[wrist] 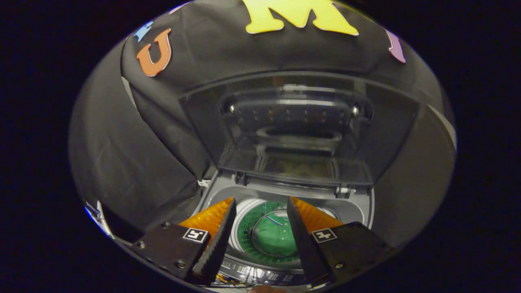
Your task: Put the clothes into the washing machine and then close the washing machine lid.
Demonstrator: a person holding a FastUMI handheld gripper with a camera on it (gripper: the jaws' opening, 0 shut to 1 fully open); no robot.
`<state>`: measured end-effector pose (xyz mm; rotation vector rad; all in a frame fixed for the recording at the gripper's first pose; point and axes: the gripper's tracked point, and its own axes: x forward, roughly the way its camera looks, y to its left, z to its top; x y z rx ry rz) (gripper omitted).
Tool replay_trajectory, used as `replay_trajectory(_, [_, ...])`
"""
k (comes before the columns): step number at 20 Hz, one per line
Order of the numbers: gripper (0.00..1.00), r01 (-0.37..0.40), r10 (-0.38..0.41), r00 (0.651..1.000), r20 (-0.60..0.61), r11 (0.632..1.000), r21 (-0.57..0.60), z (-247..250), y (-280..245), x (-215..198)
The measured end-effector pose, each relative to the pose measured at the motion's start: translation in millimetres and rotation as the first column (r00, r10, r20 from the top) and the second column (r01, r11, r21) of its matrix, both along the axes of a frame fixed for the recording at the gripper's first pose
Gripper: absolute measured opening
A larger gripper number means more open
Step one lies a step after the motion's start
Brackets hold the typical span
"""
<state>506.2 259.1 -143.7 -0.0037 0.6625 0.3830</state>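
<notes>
1. Fingers [260, 211] spread apart and released, nothing between them, low in the frame and aimed down at the washing machine [358, 205].
2. Green garment [273, 238] lying inside the drum [243, 234], visible through the gap between the fingers, lower centre of the frame; whether all the clothes are in cannot be told.
3. Lid [297, 122] standing open and upright, filling the centre of the frame above the drum, hinged along the back rim, transparent with the booth wall behind it.
4. Control panel [260, 278] just under the fingers at the very bottom of the frame.
5. Likely remaining step: closing the lid.
6. Risks from here:
   - Lid dropping hard if pushed past balance with no grip on it, slamming on the rim.
   - Smooth, glossy lid surface letting the fingers slide off instead of pulling it forward.
   - Cloth riding up over the drum edge and getting caught under the lid, leaving it ajar.
   - Lowering the fingers too near the panel and pressing a button by accident.
</notes>
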Motion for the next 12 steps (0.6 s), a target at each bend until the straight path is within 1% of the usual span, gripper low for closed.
replay_trajectory(4, [0.78, 0.009, -0.013, 0.998, 0.067, 0.998, 0.056, 52.1, 7.8, 1.2])
replay_trajectory(9, [0.79, 0.022, -0.039, 0.987, 0.154, 0.993, 0.115, 133.3, 7.8, 12.5])
replay_trajectory(12, [0.78, 0.031, -0.054, 0.979, 0.198, 0.992, 0.12, 165.7, 1.1, 16.6])
